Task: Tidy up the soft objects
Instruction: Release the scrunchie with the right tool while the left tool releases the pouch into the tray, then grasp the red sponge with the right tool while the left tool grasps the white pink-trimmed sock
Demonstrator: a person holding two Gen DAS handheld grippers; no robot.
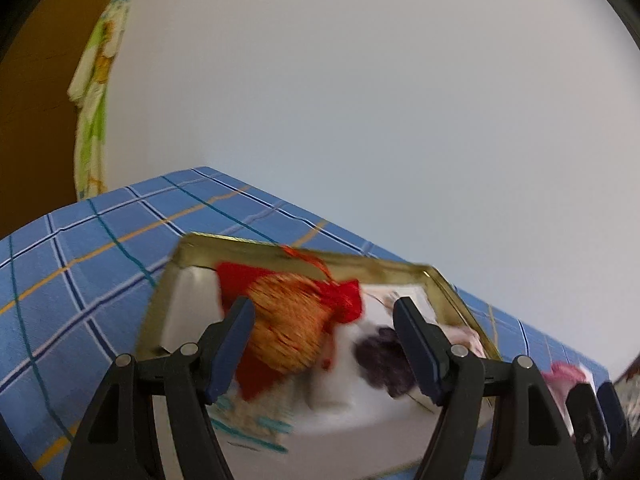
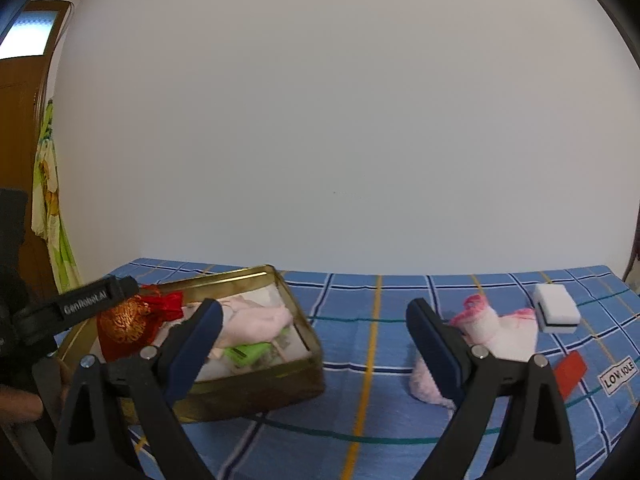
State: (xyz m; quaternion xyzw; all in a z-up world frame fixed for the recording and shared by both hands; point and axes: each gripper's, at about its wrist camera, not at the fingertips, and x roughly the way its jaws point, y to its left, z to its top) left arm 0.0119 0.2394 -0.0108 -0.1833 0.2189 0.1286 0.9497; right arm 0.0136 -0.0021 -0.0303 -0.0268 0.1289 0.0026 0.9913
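Observation:
A gold tin box (image 1: 452, 292) (image 2: 296, 312) sits on the blue checked cloth. Inside lie a red and orange drawstring pouch (image 1: 288, 320) (image 2: 124, 322), a purple item (image 1: 384, 356), pale pink cloth (image 2: 256, 320) and a green item (image 2: 248, 352). My left gripper (image 1: 324, 316) is open just above the box, its fingers either side of the pouch without gripping it. My right gripper (image 2: 316, 320) is open and empty to the right of the box. Pink and white socks (image 2: 496, 328) lie by its right finger (image 2: 432, 344), with a fluffy pink piece (image 2: 424, 384) under it.
A white sponge block (image 2: 556, 308), a red card (image 2: 568, 372) and a small label (image 2: 618, 372) lie at the right on the cloth (image 2: 360, 360). A white wall stands behind. A green floral cloth (image 2: 48, 216) hangs by a wooden door at left.

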